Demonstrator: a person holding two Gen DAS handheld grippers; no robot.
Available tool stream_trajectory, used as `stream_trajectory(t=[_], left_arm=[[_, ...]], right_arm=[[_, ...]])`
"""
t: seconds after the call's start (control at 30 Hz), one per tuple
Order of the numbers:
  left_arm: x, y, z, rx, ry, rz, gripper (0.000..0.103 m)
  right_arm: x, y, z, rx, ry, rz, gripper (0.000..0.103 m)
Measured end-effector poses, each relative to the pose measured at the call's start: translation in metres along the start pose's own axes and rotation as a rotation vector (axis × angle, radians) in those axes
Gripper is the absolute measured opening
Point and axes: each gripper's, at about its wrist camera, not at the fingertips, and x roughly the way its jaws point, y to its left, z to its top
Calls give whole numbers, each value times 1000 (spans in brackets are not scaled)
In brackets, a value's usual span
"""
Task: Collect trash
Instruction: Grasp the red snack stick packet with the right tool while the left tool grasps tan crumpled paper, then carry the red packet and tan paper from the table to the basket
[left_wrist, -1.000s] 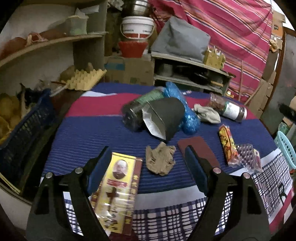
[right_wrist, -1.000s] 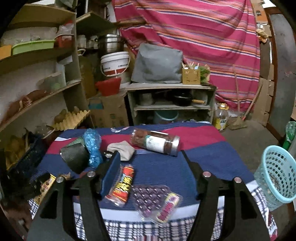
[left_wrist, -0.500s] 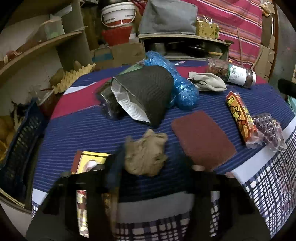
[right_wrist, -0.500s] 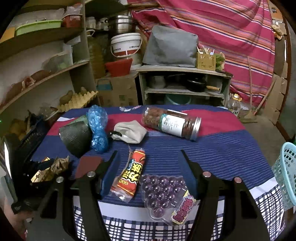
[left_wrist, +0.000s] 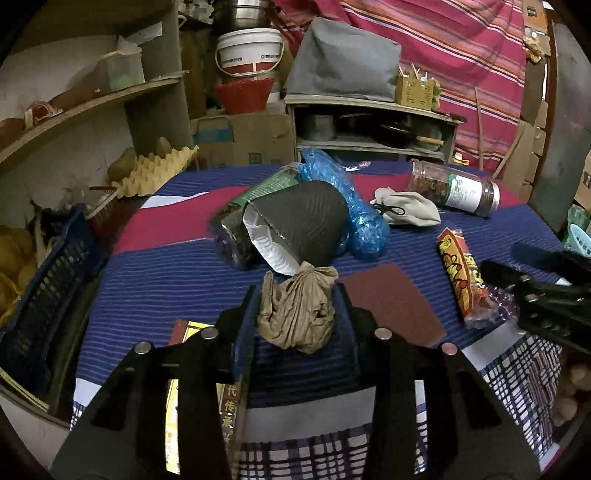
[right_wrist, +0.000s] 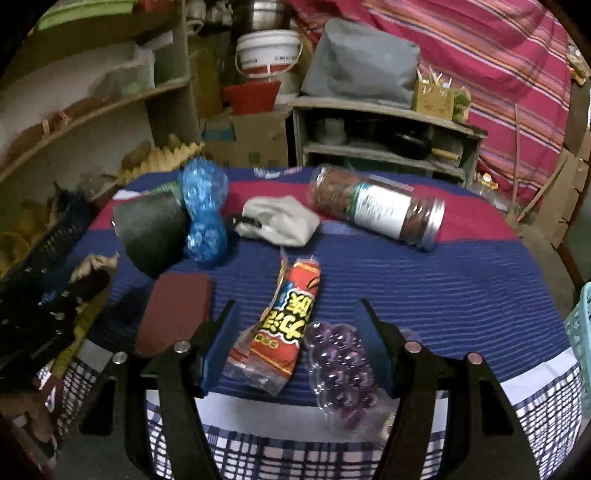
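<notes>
The left claw (left_wrist: 297, 310) is pinching the brown wad (left_wrist: 297, 312) between its pads, ready for lifting. The right claw (right_wrist: 295, 341) is hovering half-open and empty, straddling the wrapper (right_wrist: 284, 325); closing on it comes next.

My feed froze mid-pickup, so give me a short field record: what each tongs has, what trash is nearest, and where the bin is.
left tongs: shut on the crumpled brown paper, pads pressing both its sides
right tongs: open, holding nothing, straddling the red snack wrapper and the purple bubble pack
surface: striped tablecloth
other items: jar lying on its side, blue plastic bag, grey cloth pouch
bin: light blue basket at the right edge, partly visible
</notes>
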Motion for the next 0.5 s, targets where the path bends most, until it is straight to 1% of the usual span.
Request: stream_trajectory(t=[0.1,0.17,0.2,0.23,0.27,0.3,0.33,0.37,0.4,0.5], left_arm=[[-4,5,3,-11,-16,-6,39],[-5,9,4,-29,-22,-5,39],[-5,13,5,-37,-22,-9,39],[-5,15,5,-47,-21,-14,39],[-5,17,5,-55,-17,-22,39],[-5,17,5,-55,-17,-21,39],[-6,16,5,-52,-20,-18,39],[-7,16,5,-52,-21,-18,39],[-8,16,5,-55,-23,-19,39],[-10,15,5,-61,-30,-21,39]], right_arm=[[11,9,0,-15,21,-19,63],[20,13,-2,-15,44,-12,63],[27,16,-3,-20,69,-4,61],[31,21,-6,-36,76,-8,60],[32,25,-6,-63,74,-30,59],[33,28,-7,-82,79,-53,55],[32,28,-7,-81,81,-54,49],[32,25,-7,-72,88,-37,42],[34,21,-7,-38,114,12,39],[32,19,-7,-41,127,25,37]])
